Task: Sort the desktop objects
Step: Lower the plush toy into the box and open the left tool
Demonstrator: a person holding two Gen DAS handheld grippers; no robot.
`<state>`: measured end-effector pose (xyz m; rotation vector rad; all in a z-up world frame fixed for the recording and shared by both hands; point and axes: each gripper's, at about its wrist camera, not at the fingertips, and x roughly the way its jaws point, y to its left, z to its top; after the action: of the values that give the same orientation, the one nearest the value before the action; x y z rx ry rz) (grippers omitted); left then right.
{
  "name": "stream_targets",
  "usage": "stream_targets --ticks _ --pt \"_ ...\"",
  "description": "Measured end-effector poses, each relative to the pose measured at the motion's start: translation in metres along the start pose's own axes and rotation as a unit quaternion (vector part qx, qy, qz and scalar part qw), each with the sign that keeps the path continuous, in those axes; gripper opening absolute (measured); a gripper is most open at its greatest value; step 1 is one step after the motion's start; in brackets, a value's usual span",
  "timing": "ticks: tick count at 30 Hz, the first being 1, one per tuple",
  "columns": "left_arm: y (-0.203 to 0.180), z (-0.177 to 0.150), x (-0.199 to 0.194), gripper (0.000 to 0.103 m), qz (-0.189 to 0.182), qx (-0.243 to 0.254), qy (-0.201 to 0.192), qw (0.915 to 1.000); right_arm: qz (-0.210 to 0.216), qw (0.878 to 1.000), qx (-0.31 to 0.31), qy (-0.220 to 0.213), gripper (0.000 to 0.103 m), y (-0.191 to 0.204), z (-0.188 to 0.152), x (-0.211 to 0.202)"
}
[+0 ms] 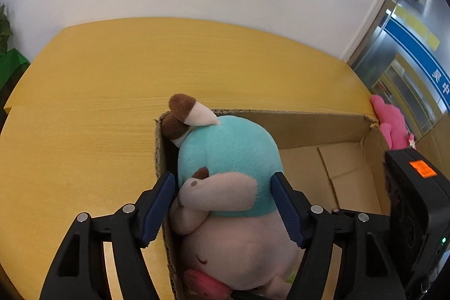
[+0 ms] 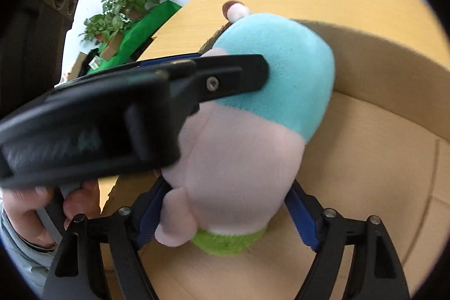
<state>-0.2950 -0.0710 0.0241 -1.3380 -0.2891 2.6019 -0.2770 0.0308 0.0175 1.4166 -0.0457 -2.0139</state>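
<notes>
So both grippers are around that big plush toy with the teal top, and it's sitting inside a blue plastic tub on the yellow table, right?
Not quite: the plush toy sits in a brown cardboard box, not a blue plastic tub, as the left wrist view shows. The rest stands: the left gripper and the right gripper both straddle it, and the box rests on the yellow table.

The plush toy [image 1: 233, 159] hides the cardboard box's [image 1: 309, 123] near left corner and much of its floor, and the toy's lower body runs off the left wrist picture's bottom edge. In the right wrist view the left claw [image 2: 225, 80] is blurred and covers the toy's left flank, so whether either claw's pads press on the plush cannot be told. Beyond the box's right wall, a pink soft toy [image 1: 391, 123] is half hidden.
</notes>
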Motion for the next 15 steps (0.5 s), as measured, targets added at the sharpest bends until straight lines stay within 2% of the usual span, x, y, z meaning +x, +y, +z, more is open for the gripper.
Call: stream_targets --ticks 2,4,7,9,11,15 --pt "-0.004 0.001 -0.018 0.075 0.017 -0.001 -0.027 0.9995 -0.016 1.0 -0.017 -0.011 0.081 0.01 -0.003 -0.017" --pt "-0.011 0.002 -0.045 0.077 0.015 0.0 -0.053 0.9985 -0.017 0.999 -0.023 -0.032 0.081 0.01 -0.015 -0.037" --pt "-0.034 -0.004 -0.098 0.088 0.02 0.026 -0.106 0.9938 -0.022 0.997 -0.03 -0.071 0.081 0.029 -0.022 -0.074" --pt "-0.051 -0.017 -0.14 0.103 0.035 0.053 -0.154 0.9861 -0.051 0.993 -0.032 -0.105 0.081 0.042 -0.042 -0.102" --pt "-0.066 -0.041 -0.186 0.103 0.048 0.082 -0.204 0.9743 -0.084 0.988 -0.031 -0.13 0.081 0.067 -0.043 -0.11" --pt "-0.088 -0.091 -0.246 0.103 0.07 0.117 -0.266 0.9544 -0.143 0.973 -0.014 -0.18 0.082 0.081 -0.088 -0.144"
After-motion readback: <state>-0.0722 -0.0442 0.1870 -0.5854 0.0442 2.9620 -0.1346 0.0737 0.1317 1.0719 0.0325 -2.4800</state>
